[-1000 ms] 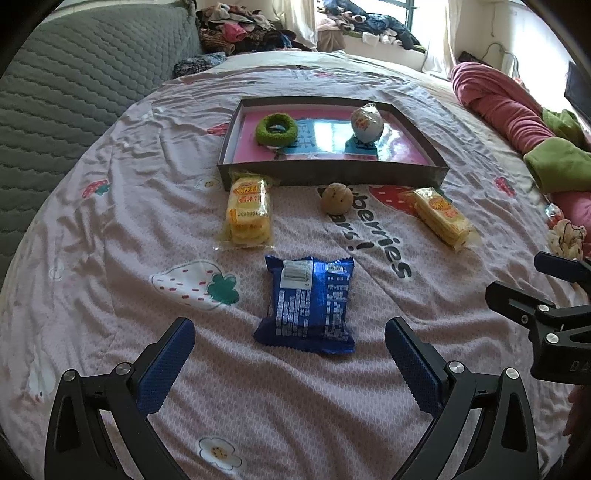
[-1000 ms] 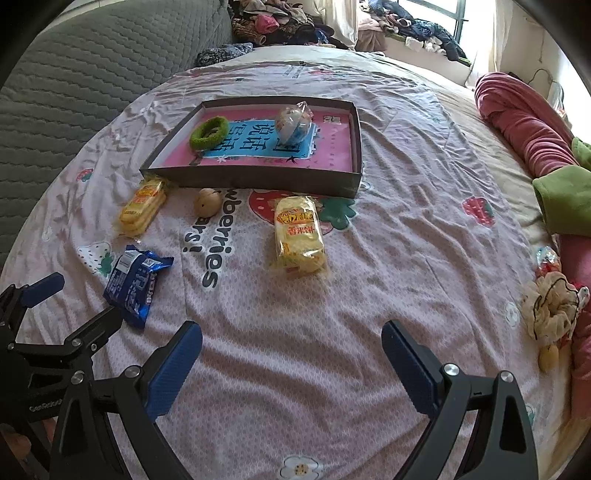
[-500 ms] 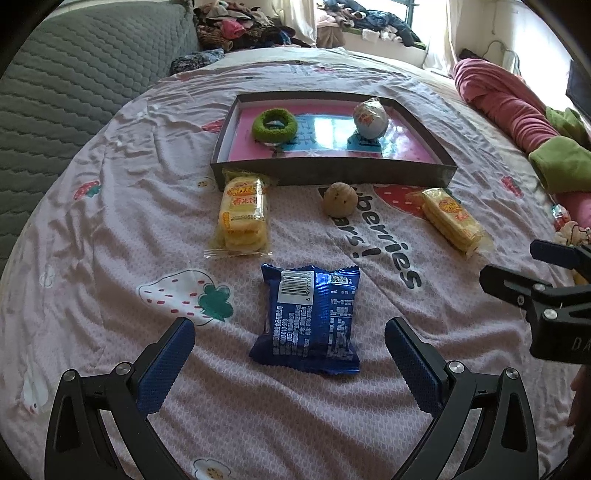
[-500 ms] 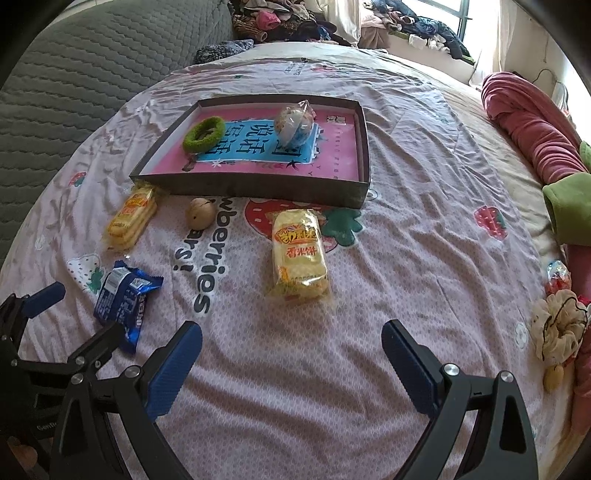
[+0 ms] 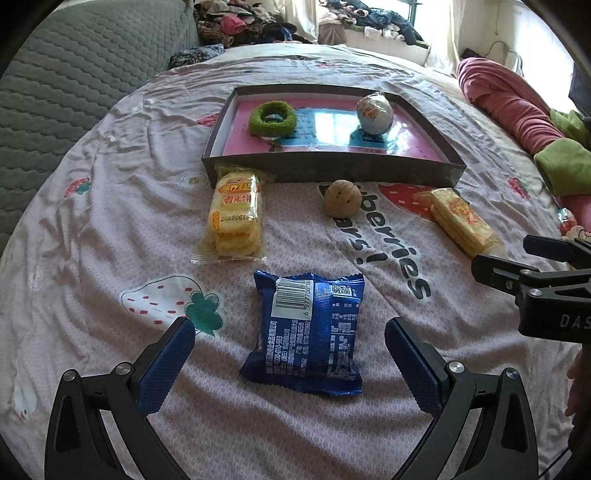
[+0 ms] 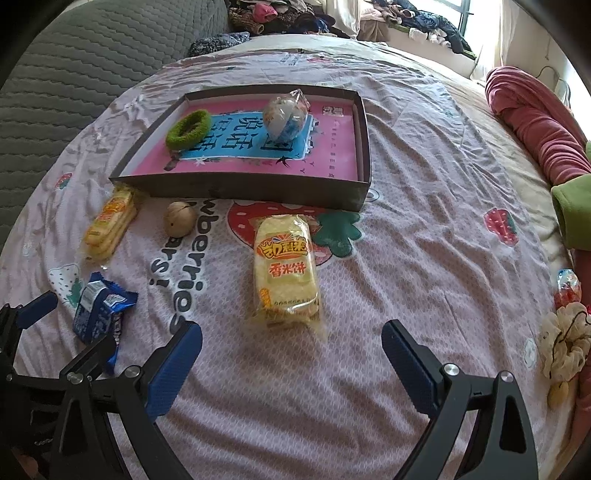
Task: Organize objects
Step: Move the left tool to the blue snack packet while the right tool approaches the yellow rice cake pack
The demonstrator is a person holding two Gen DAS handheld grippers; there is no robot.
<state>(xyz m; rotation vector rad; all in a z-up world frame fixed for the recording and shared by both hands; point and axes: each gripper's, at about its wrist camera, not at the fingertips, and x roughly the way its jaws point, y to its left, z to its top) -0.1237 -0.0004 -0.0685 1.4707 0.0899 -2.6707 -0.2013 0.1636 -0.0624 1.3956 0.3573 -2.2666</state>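
A dark tray (image 5: 332, 170) with a pink floor sits on the bed and holds a green ring (image 5: 272, 117) and a wrapped ball (image 5: 373, 112). In front of it lie two yellow cracker packs (image 5: 236, 216) (image 5: 461, 221), a brown walnut (image 5: 342, 198) and a blue snack pack (image 5: 308, 328). My left gripper (image 5: 290, 356) is open, low over the blue pack, fingers either side. My right gripper (image 6: 291, 363) is open, just short of a yellow cracker pack (image 6: 286, 271). The tray (image 6: 240, 190), ring (image 6: 188, 130), ball (image 6: 286, 114), walnut (image 6: 180, 218) and blue pack (image 6: 99, 312) also show there.
A grey quilted headboard (image 5: 74, 81) rises at the left. A red and green blanket (image 6: 539, 125) lies along the right side. A small flower toy (image 6: 565, 343) sits at the right edge. Piled clothes (image 5: 258, 22) lie beyond the bed.
Both grippers have moved forward and lower. The blue pack now lies between my left fingers, and the yellow pack is nearer my right gripper. No object has moved.
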